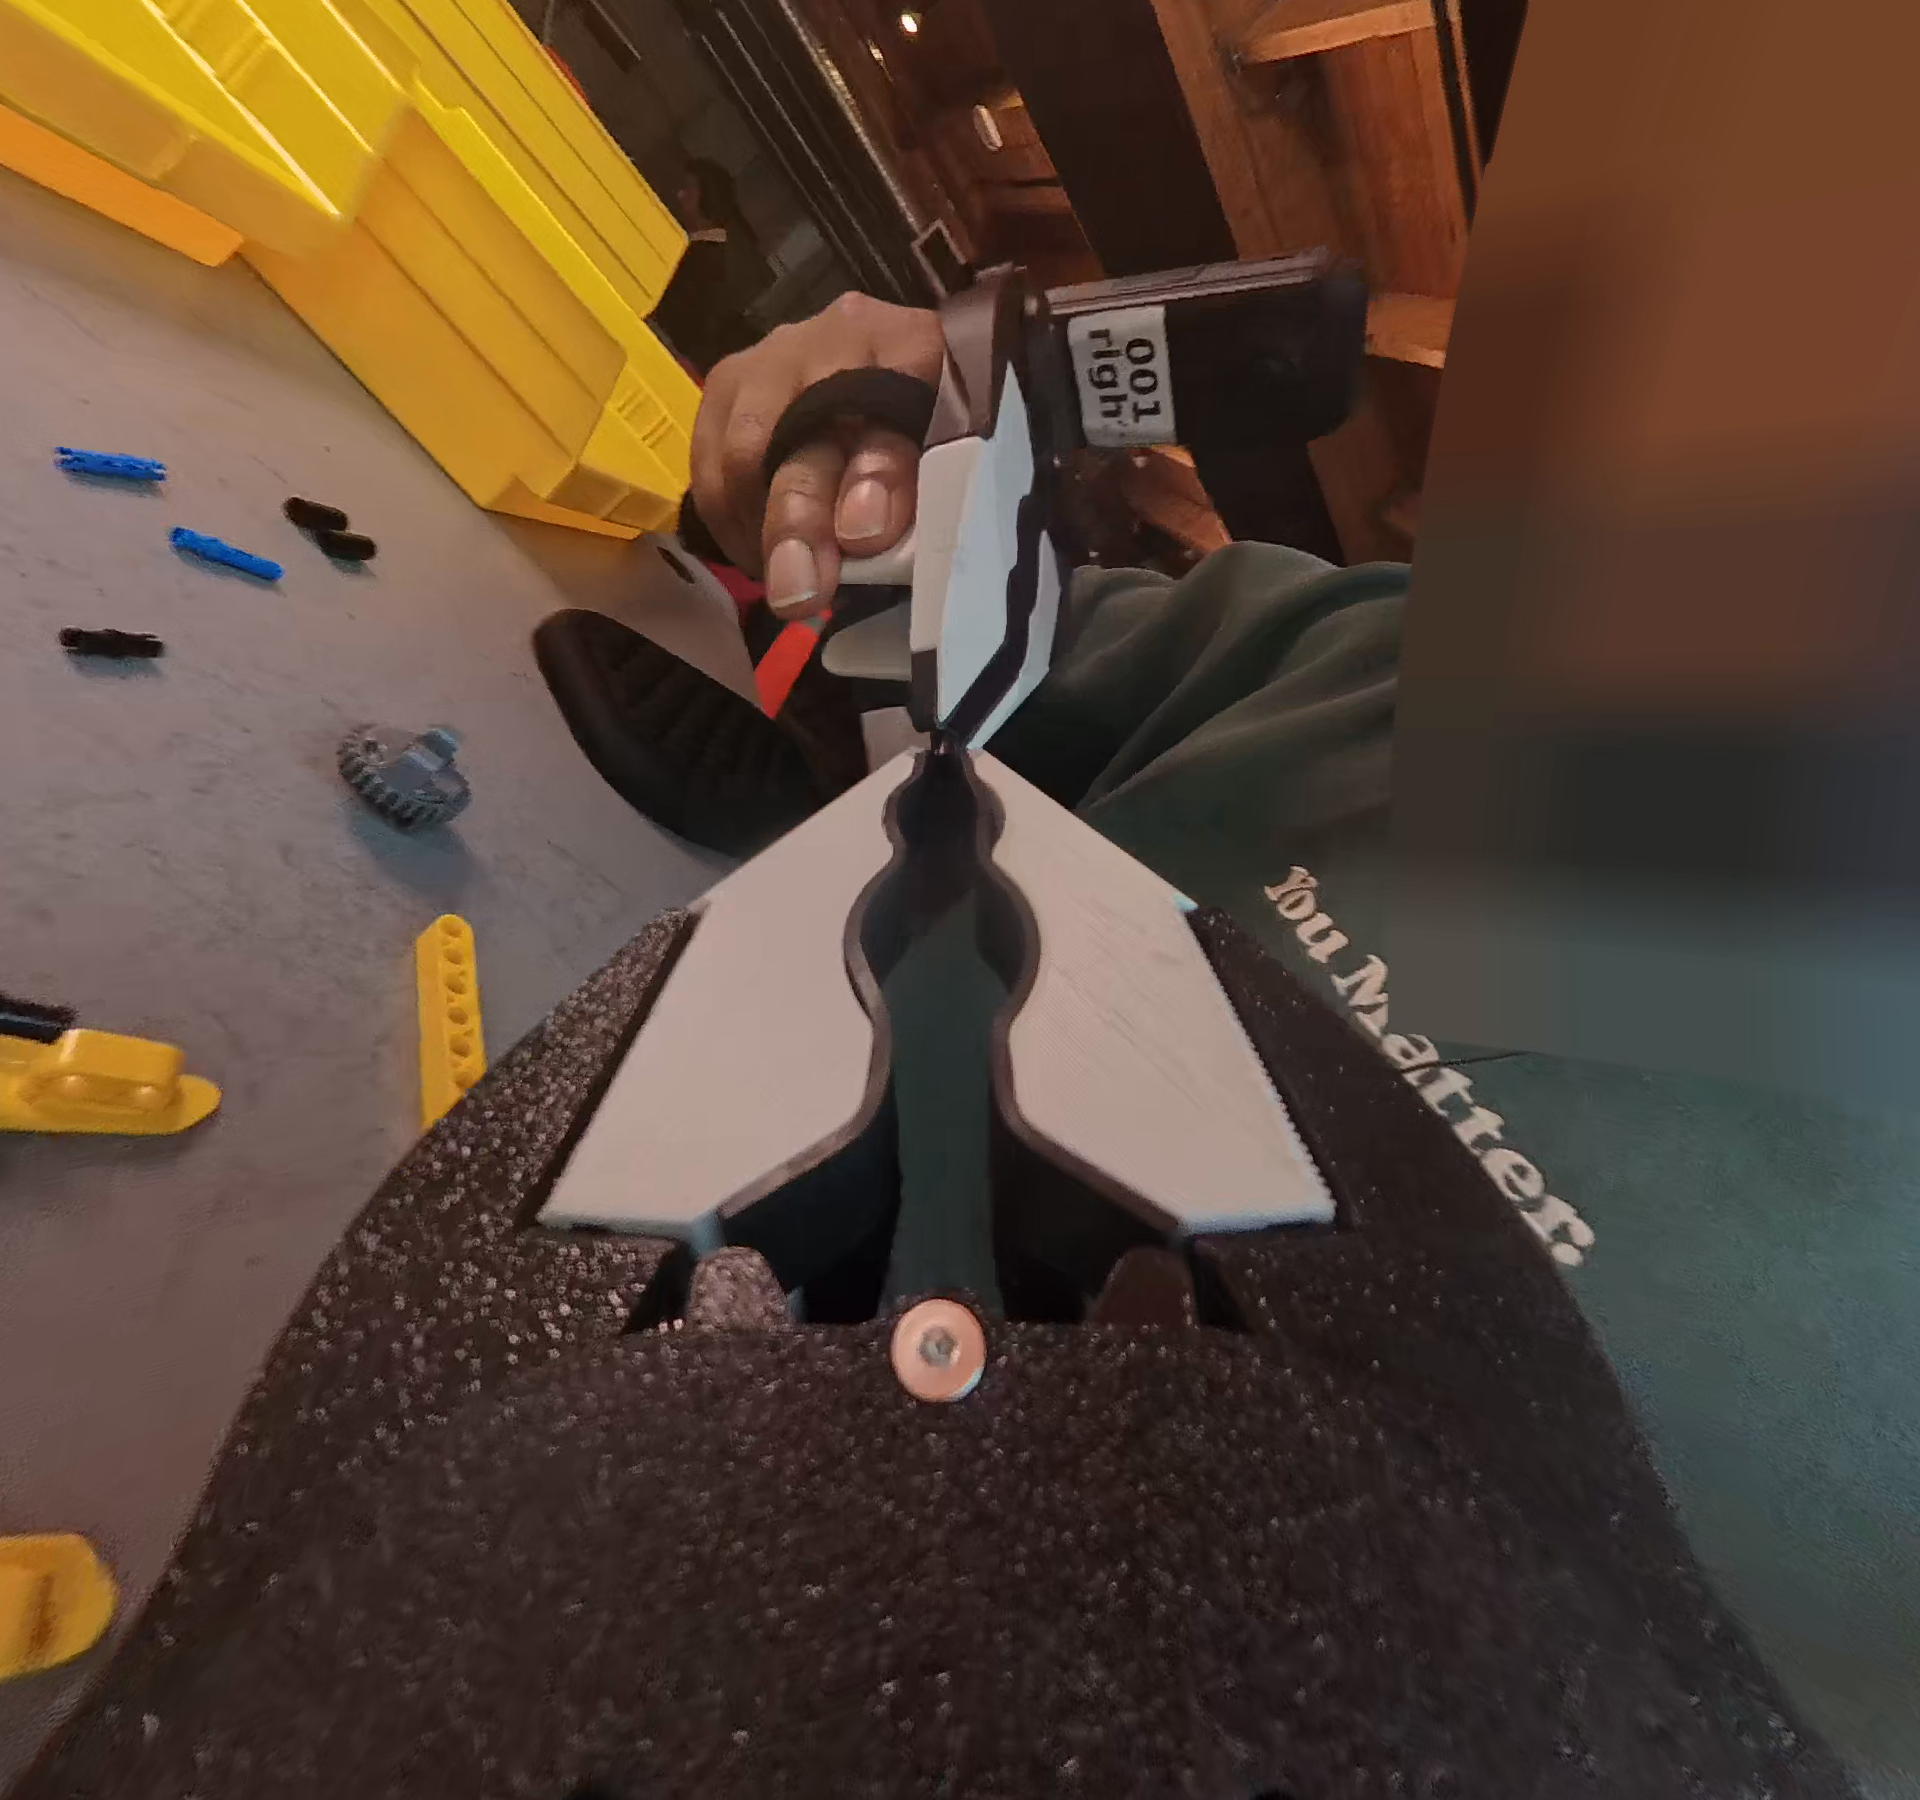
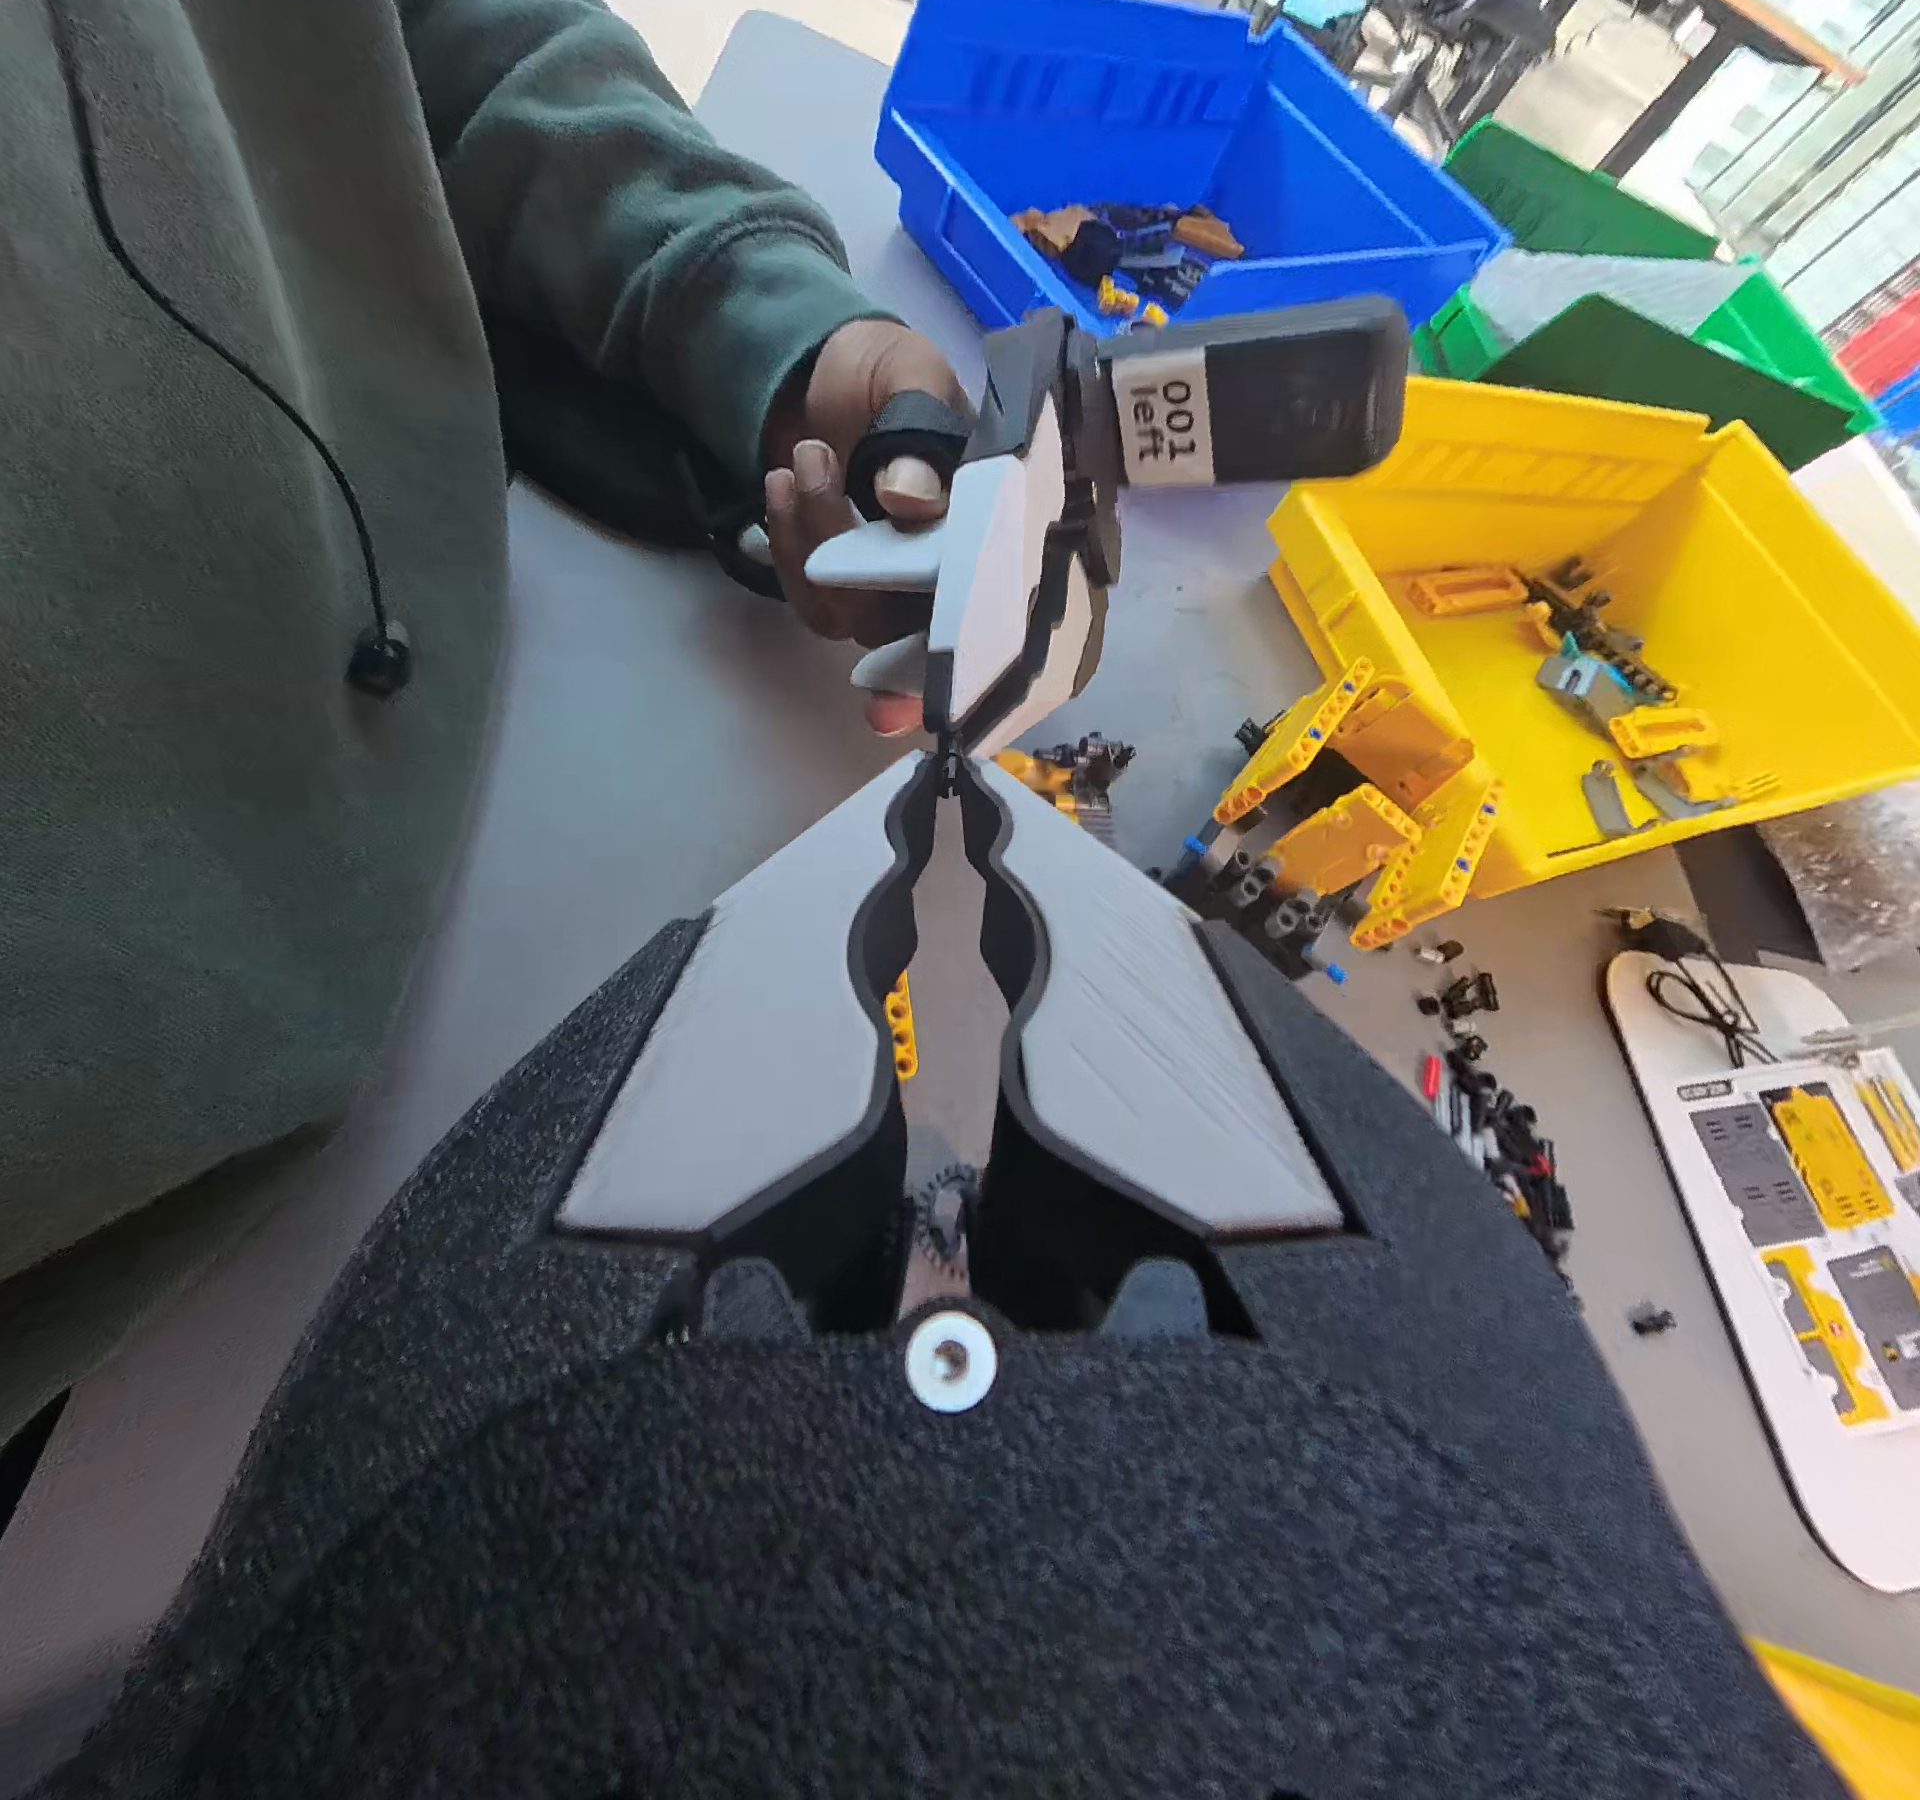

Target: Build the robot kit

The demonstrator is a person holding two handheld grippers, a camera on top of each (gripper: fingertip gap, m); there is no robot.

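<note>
small black piece [image 2: 948,776], too small to identify, is sitting right where the two grippers are meeting tip to tip, above the grey table [image 2: 644,763]. the right gripper [image 2: 948,789] is pinching it, its fingers clenched together at the tips. the left gripper [image 1: 940,771] is coming at it from the opposite side, its fingers likewise pressed closed around the same spot. a right hand [image 1: 810,420] is gripping one handle and a left hand [image 2: 852,462] the other, each with a black strap over a finger. a dark green sweatshirt [image 2: 208,607] is filling the space behind them.

on the table just beyond the tips, a half-built yellow model [image 2: 1351,815] is lying beside scattered small black parts [image 2: 1496,1106] and a printed instruction sheet [image 2: 1808,1231]. on the other side, a grey gear [image 1: 405,774], a yellow beam [image 1: 452,1012], blue pins [image 1: 223,553] and black pins [image 1: 109,642] are lying apart from one another.

farther back, an open yellow bin [image 2: 1766,607] is holding loose parts, with a blue bin [image 2: 1299,140] and a green bin [image 2: 1621,358] standing behind it, and stacked yellow bins [image 1: 468,244] are resting at the table's far edge.
</note>
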